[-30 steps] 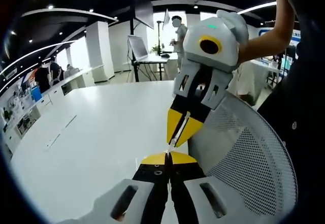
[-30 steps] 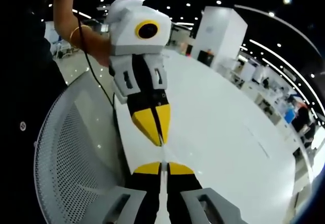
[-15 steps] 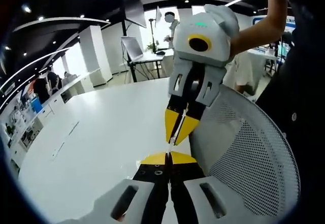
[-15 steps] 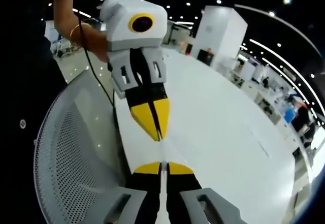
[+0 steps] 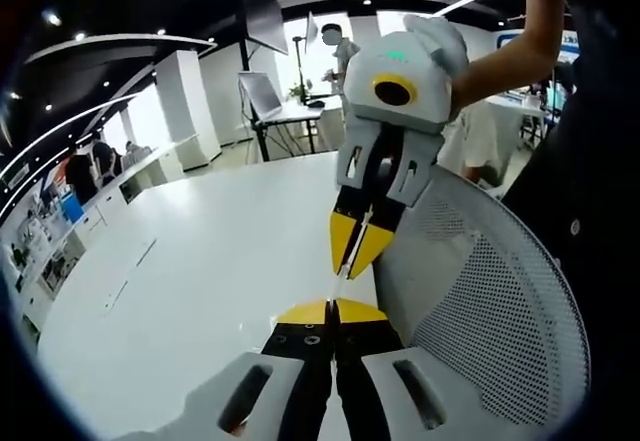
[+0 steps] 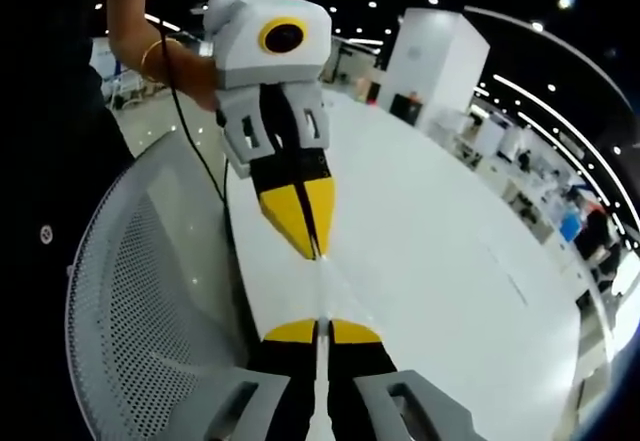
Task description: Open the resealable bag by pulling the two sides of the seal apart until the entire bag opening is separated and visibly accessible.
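Left tool [image 5: 331,308] and right tool [image 6: 318,327] face tip to tip above the white table [image 5: 180,291], jaws together on a thin clear strip, likely the resealable bag [image 6: 326,286]; opposed grips suit pulling the seal apart; mesh chair [image 5: 490,311] beside.

The resealable bag [image 6: 322,286] between both fingers is too clear to trace

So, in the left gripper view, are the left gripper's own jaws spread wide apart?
No: the left gripper shows its yellow tips closed together at the bottom of the view, with the right gripper pointing down just above them.
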A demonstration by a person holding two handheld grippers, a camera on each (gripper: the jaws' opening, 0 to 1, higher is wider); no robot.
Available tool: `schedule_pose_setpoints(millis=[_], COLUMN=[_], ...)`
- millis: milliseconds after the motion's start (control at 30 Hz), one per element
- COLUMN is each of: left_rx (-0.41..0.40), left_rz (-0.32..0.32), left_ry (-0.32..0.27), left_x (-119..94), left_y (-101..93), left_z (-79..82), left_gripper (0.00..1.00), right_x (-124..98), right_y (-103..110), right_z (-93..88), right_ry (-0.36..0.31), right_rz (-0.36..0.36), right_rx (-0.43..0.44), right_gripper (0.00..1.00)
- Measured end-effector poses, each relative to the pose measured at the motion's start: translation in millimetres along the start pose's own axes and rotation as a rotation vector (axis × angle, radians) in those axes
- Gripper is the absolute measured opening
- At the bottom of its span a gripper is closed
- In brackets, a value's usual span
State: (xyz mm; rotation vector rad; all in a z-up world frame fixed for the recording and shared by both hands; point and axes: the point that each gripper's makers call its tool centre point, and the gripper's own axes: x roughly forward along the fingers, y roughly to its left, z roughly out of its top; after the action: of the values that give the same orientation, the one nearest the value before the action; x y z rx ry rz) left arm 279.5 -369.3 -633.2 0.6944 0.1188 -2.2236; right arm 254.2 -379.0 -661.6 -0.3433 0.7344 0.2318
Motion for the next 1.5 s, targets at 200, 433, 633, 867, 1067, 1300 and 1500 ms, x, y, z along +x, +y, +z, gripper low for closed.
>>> schedule_pose_setpoints(millis=[200,433,633,867,1067,1300,1500], left_rx=[-0.004,-0.013,-0.012,-0.016,-0.018,-0.017,-0.013], left_rz=[0.003,0.008,0.007,0.007,0.009,0.012,0.013], left_ry=[0.0,0.001,0.0,0.001,0.001,-0.002,0.001], left_x=[-2,-4,-5,-7,-8,-10,-11], left_y=[0.3,1.1,2.0,1.3,1.1,1.2,2.1], left_z=[-1.5,-2.1,-1.6,-2.7,-3.2,-3.0,-2.2], left_gripper=[0.0,0.0,0.0,0.0,0.0,0.0,0.0], right_x=[-2,-2,-3,-5,-5,-6,-7], right_y=[0,0,-1,1,2,1,1], right_z=[-5.8,-8.8,-12.1,-15.9,-16.8,-17.7,-19.5], right_ry=[0.01,0.016,0.024,0.031,0.039,0.043,0.044], right_rz=[0.0,-0.004,-0.009,-0.01,-0.012,-0.017,-0.023], right_rx=[0.009,0.012,0.015,0.021,0.015,0.016,0.023], right_gripper=[0.0,0.0,0.0,0.0,0.0,0.0,0.0])
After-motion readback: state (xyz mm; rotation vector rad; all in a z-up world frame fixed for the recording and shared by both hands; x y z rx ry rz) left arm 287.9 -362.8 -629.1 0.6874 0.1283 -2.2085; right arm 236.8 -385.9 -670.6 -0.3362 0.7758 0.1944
